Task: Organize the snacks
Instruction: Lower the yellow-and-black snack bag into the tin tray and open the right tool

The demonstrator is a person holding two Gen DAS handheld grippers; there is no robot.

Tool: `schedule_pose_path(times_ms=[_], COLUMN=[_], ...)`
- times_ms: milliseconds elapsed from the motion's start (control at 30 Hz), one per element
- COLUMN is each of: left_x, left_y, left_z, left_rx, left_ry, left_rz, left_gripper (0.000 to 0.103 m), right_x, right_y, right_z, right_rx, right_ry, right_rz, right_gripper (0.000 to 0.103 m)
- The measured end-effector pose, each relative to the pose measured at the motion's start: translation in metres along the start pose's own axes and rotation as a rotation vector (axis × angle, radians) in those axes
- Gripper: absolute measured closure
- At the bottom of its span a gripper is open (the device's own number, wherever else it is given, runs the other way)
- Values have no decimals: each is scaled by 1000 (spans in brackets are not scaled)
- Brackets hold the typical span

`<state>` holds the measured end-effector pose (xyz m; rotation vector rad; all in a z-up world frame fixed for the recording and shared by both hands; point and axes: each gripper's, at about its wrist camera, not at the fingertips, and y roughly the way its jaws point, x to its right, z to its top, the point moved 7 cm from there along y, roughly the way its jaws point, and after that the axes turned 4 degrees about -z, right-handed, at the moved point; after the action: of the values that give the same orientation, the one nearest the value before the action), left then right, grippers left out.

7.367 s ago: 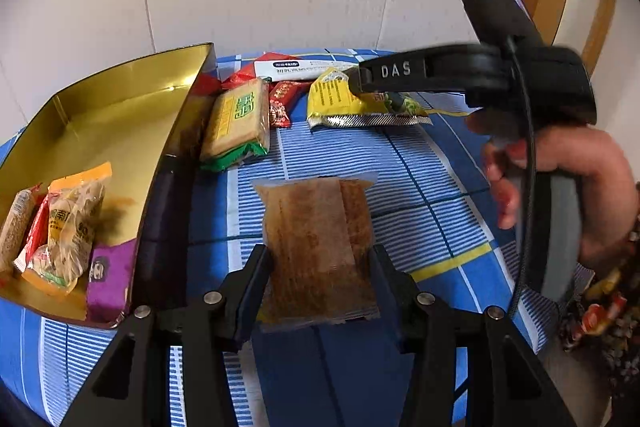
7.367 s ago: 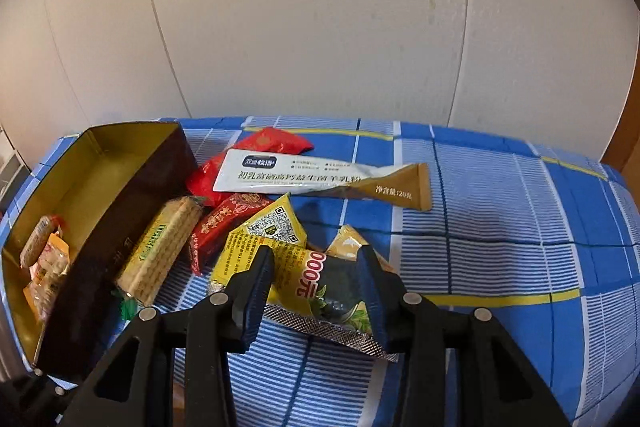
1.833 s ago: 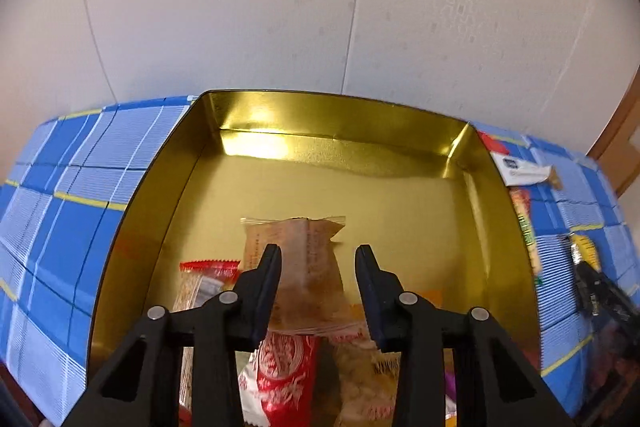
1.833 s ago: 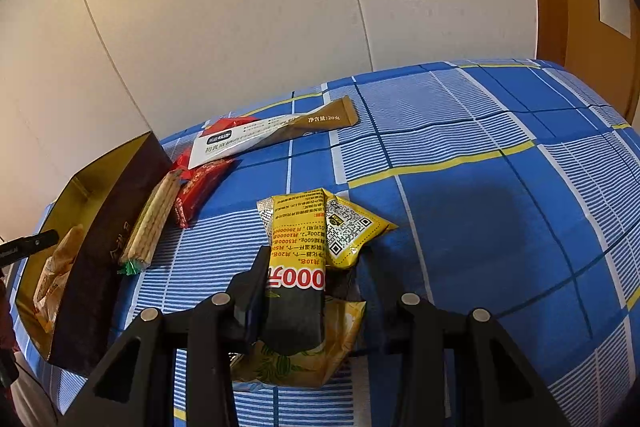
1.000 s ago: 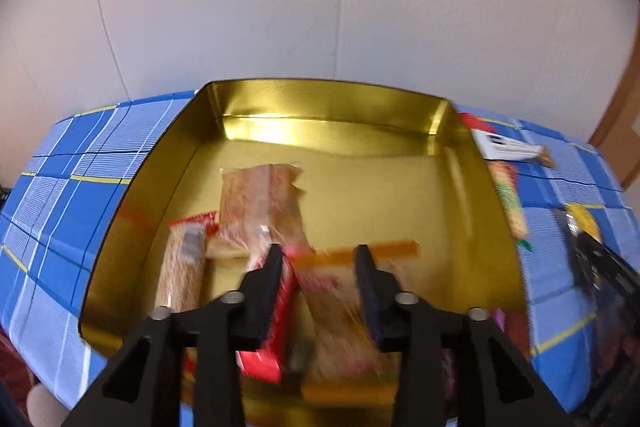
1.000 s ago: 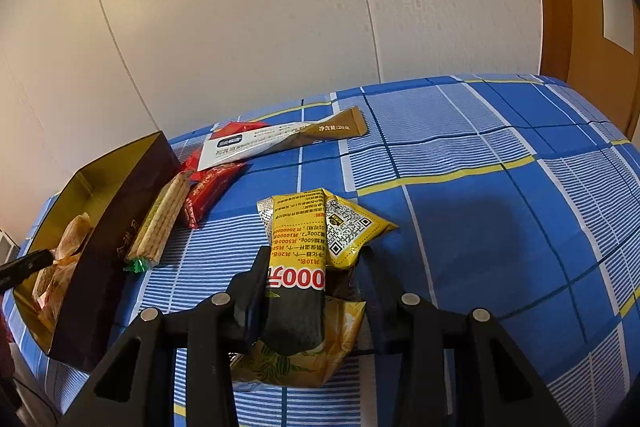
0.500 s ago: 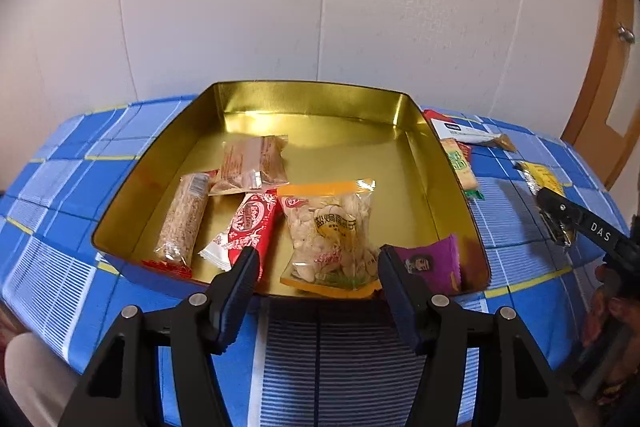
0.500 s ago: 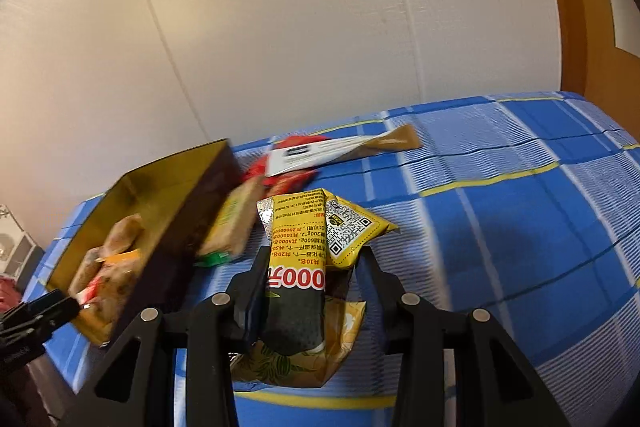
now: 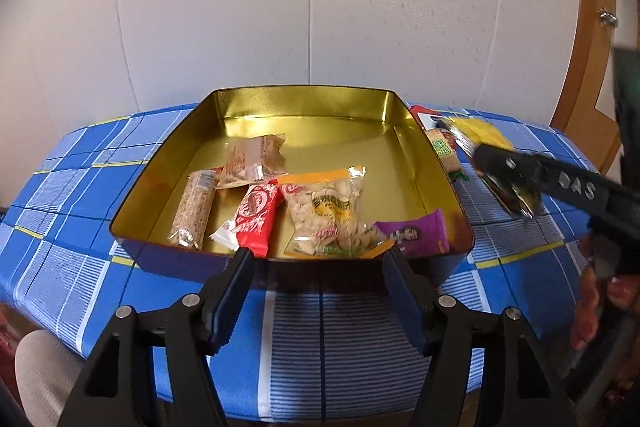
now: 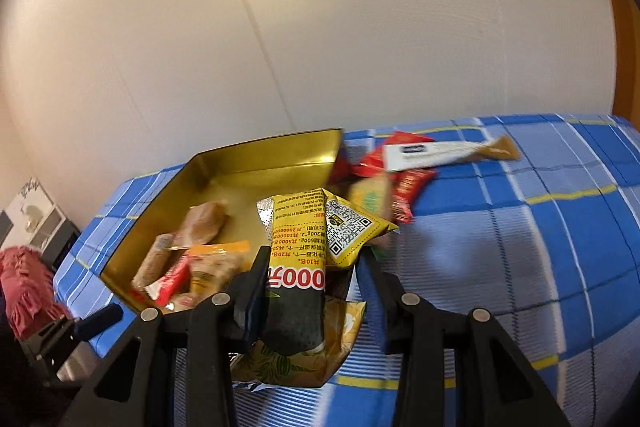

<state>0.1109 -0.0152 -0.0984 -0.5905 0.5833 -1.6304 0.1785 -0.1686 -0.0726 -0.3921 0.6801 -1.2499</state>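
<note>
Left wrist view: on the blue checked tablecloth (image 9: 360, 339) the gold tin (image 9: 404, 131) lies just beyond the left gripper (image 9: 316, 259), whose jaws are opening on nothing. The right gripper (image 10: 310, 269), jaws clamped on a yellow snack packet (image 10: 304, 251), hangs by the tin's near right corner.

My left gripper (image 9: 316, 263) points down at a slant, its jaws opening with nothing between them. My right gripper (image 10: 310, 267) is clamped on a yellow snack packet (image 10: 304, 259), carried clear of the table. In the left view my right hand (image 9: 600, 307) grips the handle at the frame's right edge.
</note>
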Motion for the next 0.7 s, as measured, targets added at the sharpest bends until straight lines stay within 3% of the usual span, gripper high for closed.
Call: schedule_pose_path(times_ms=[300, 567, 700], left_x=[-11, -19, -20], left_y=[-4, -3, -2], left_z=[-7, -13, -13], left_rx=[-8, -21, -23], left_ry=[-20, -41, -50], left_rz=[6, 9, 9], left_gripper=[35, 35, 35], right_x=[-57, -64, -65], right_y=[39, 76, 75], right_z=[5, 7, 14], right_rx=[-57, -106, -93], right_ry=[-105, -162, -168], right_rz=[2, -82, -69], right_gripper=[61, 58, 57])
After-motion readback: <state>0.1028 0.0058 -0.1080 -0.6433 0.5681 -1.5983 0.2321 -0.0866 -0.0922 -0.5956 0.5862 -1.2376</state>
